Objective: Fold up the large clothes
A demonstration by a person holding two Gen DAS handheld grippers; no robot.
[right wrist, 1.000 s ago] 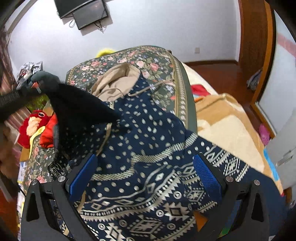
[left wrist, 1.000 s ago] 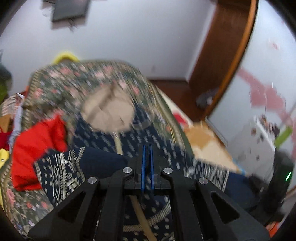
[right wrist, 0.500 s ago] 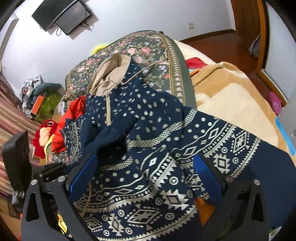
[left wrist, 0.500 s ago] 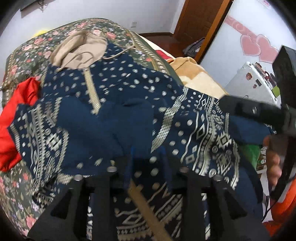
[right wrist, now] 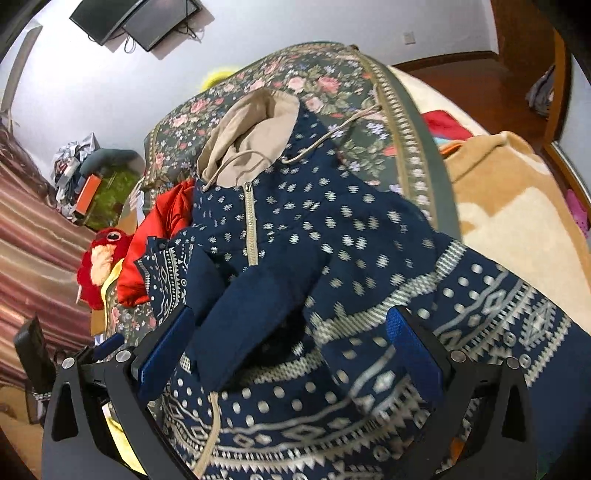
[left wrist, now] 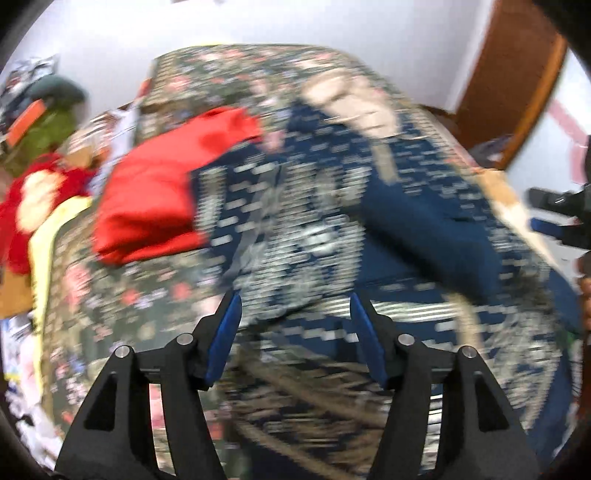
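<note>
In the left wrist view, the left gripper (left wrist: 295,332) sits at the bottom centre of the frame with its blue-padded fingers (left wrist: 223,338) spread apart and nothing between them; the picture is heavily blurred. Just above them lies the navy patterned hoodie (left wrist: 388,206), filling the centre and right of the frame on the floral bedspread (left wrist: 110,295). A red garment (left wrist: 159,192) lies at centre left, touching the hoodie's edge.

In the right wrist view, the right gripper (right wrist: 291,350) occupies the lower part of the frame, its fingers (right wrist: 413,350) spread wide, holding nothing. Between and beyond them a plain navy sleeve (right wrist: 255,310) lies folded across the hoodie's front, over the beige zipper (right wrist: 251,225). The beige hood (right wrist: 251,136) points toward the upper centre of the frame. A red plush toy (right wrist: 99,262) sits at the left, a tan blanket (right wrist: 509,206) at the right, and a wall-mounted screen (right wrist: 144,18) at the upper left.
</note>
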